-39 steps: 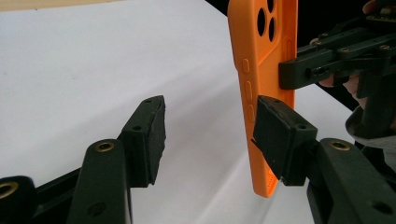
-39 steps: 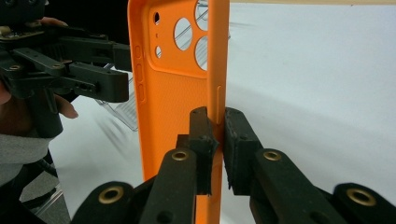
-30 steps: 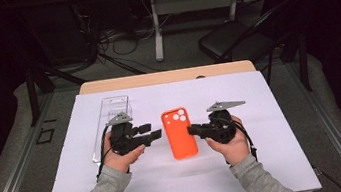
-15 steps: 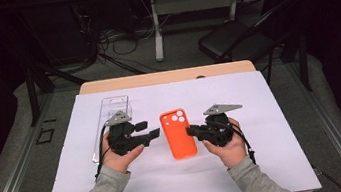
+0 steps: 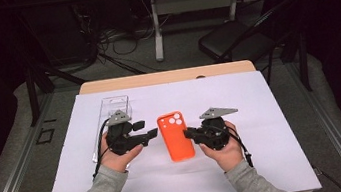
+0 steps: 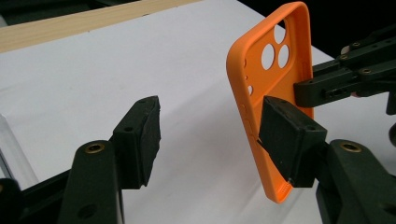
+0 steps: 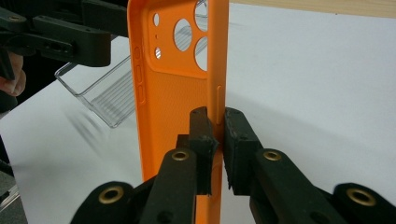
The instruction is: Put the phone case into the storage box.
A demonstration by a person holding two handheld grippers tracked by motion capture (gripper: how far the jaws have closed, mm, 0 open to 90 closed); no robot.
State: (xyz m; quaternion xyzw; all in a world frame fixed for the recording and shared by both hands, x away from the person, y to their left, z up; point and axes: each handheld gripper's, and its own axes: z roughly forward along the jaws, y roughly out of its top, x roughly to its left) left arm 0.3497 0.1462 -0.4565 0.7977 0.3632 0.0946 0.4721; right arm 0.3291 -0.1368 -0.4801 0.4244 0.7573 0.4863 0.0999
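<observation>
An orange phone case (image 5: 176,136) with round camera holes sits between my two hands over the white sheet. My right gripper (image 5: 190,133) is shut on its right side wall. The right gripper view shows both pads pinching that thin wall (image 7: 217,135). My left gripper (image 5: 151,134) points at the case's left edge, open. Its jaws have just been opening, and nothing is between the pads (image 6: 215,135). The case (image 6: 275,93) stands just beyond its right pad, and I cannot tell if it touches. The right gripper (image 6: 336,79) shows behind it.
A clear plastic tray (image 5: 112,109) lies on the white sheet (image 5: 260,103) behind my left hand. The wooden table edge (image 5: 166,76) runs along the far side. A dark chair (image 5: 231,42) and cables are on the floor beyond.
The left gripper's jaws look slightly wider apart. Both hands and the case have stayed where they were.
</observation>
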